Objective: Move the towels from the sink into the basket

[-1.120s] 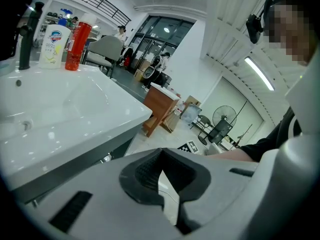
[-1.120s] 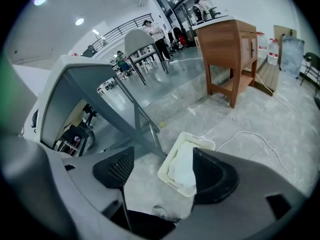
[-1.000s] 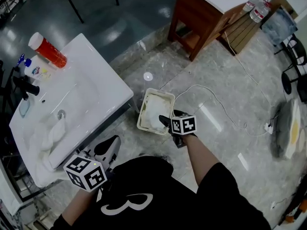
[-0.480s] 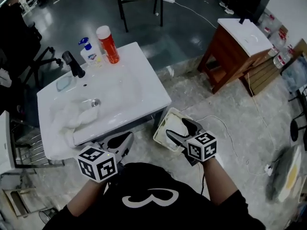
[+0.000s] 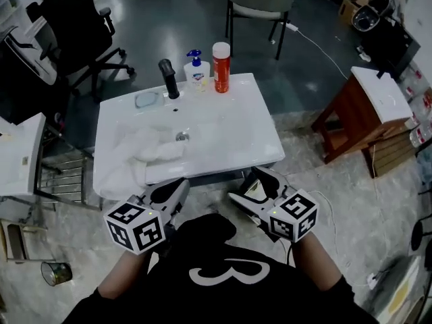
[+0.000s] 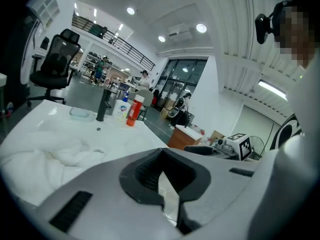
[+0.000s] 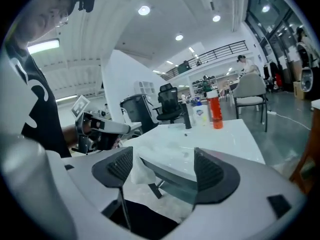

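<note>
White towels (image 5: pixel 145 155) lie crumpled in the left part of the white sink (image 5: pixel 256 117) and spill over its front left edge. They also show in the left gripper view, towels (image 6: pixel 45 159). My left gripper (image 5: pixel 170 193) hangs just before the sink's front edge, below the towels, its jaws drawn together on nothing (image 6: pixel 170 204). My right gripper (image 5: pixel 251 189) is held at the sink's front right, open and empty (image 7: pixel 162 169). Between its jaws I see the sink's front edge and a hanging towel corner (image 7: pixel 136 173). The basket is out of view.
A black faucet (image 5: pixel 169 78), a soap bottle (image 5: pixel 196 69), an orange bottle (image 5: pixel 221 58) and a soap dish (image 5: pixel 145 100) stand along the sink's back. A wooden stand (image 5: pixel 368 110) is to the right, a metal rack (image 5: pixel 61 174) to the left, chairs (image 5: pixel 260 5) behind.
The view has swung from the basket on the floor to the sink. My right gripper left the basket and came up to the sink's front edge; the basket has dropped out of sight.
</note>
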A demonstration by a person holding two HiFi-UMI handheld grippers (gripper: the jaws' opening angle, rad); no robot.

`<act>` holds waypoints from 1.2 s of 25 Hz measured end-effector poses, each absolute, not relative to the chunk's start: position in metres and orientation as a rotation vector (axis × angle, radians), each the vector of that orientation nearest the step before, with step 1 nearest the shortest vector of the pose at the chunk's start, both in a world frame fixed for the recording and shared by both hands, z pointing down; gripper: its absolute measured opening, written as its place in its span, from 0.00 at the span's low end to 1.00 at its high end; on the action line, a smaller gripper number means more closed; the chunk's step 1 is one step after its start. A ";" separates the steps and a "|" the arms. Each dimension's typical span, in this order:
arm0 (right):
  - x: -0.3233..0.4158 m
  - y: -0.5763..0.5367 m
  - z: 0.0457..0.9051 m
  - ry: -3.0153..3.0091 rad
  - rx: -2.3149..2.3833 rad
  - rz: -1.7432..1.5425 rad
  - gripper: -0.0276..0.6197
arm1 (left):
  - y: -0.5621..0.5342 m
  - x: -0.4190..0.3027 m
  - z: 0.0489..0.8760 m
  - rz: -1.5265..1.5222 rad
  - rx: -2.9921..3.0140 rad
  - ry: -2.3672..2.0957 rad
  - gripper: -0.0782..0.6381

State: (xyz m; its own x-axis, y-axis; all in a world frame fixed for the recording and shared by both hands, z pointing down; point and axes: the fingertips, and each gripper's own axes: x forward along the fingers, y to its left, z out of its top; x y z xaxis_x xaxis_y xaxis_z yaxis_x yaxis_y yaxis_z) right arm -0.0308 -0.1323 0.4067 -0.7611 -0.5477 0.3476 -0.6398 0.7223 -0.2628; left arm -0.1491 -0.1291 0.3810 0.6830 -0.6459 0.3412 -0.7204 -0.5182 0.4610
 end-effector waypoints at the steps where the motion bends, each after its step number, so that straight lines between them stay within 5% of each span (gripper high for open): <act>1: -0.042 -0.133 0.404 -2.696 0.906 0.537 0.60 | -0.128 -0.158 0.381 0.158 2.300 -1.070 0.12; 30: -0.340 -0.155 0.456 -2.563 0.567 0.567 0.60 | -0.144 -0.451 0.377 0.145 2.146 -1.298 0.12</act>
